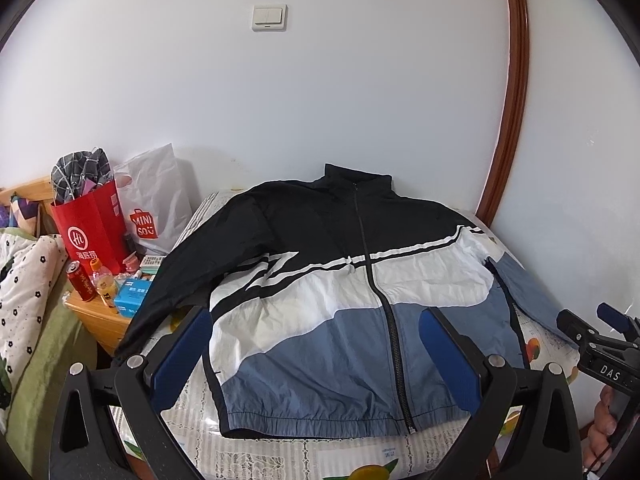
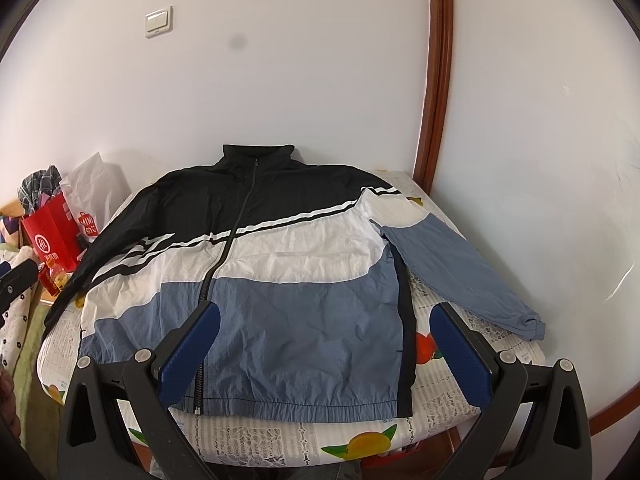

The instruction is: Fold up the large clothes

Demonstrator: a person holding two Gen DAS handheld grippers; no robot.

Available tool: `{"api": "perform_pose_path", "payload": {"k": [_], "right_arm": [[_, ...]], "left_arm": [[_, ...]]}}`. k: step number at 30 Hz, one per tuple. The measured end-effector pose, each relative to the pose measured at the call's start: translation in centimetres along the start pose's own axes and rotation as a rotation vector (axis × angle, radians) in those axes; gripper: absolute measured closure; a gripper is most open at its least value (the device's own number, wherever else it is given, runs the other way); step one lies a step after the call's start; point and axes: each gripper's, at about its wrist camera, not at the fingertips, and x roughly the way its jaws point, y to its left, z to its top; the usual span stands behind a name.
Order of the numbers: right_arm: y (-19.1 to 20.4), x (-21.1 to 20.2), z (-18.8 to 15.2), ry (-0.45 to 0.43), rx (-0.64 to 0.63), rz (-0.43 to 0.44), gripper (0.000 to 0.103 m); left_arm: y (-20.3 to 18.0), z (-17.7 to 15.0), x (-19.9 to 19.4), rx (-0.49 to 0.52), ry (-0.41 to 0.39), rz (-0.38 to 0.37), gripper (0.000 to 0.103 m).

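A black, white and blue zip jacket (image 1: 340, 300) lies flat, front up and zipped, on a round table with a fruit-print cloth (image 1: 304, 456); it also shows in the right wrist view (image 2: 280, 280). Its black sleeve (image 1: 172, 280) hangs over the left edge. Its blue sleeve (image 2: 460, 276) lies spread to the right. My left gripper (image 1: 316, 320) is open and empty, held above the jacket's hem. My right gripper (image 2: 324, 318) is open and empty, above the hem's right half; it also shows at the right edge of the left wrist view (image 1: 600, 332).
A wooden nightstand (image 1: 96, 320) at the left holds a red bag (image 1: 92, 232), a white Miniso bag (image 1: 156, 204), a can, a bottle and a blue box. A bed with a quilt (image 1: 24, 292) lies farther left. A white wall and a wooden frame (image 1: 512, 100) stand behind.
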Motion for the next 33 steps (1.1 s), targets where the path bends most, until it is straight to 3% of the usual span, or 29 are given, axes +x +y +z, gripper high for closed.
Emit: {"api": "perform_pose_path", "payload": {"k": [6, 14, 19, 33], "right_arm": [[0.1, 0.2, -0.2, -0.005, -0.003, -0.003, 0.0], [0.4, 1.1, 0.1, 0.013, -0.017, 0.022, 0.0], [0.1, 1.9, 0.6, 0.029, -0.009, 0.039, 0.0], [-0.7, 4.2, 2.7, 0.015, -0.008, -0.007, 0.0]], "left_arm": [[0.6, 0.1, 0.4, -0.026, 0.013, -0.018, 0.0], [1.0, 0.8, 0.8, 0.012, 0.009, 0.061, 0.0], [1.6, 1.4, 1.2, 0.017, 0.015, 0.064, 0.0], [3.4, 2.2, 3.9, 0.0, 0.048, 0.077, 0.0]]}}
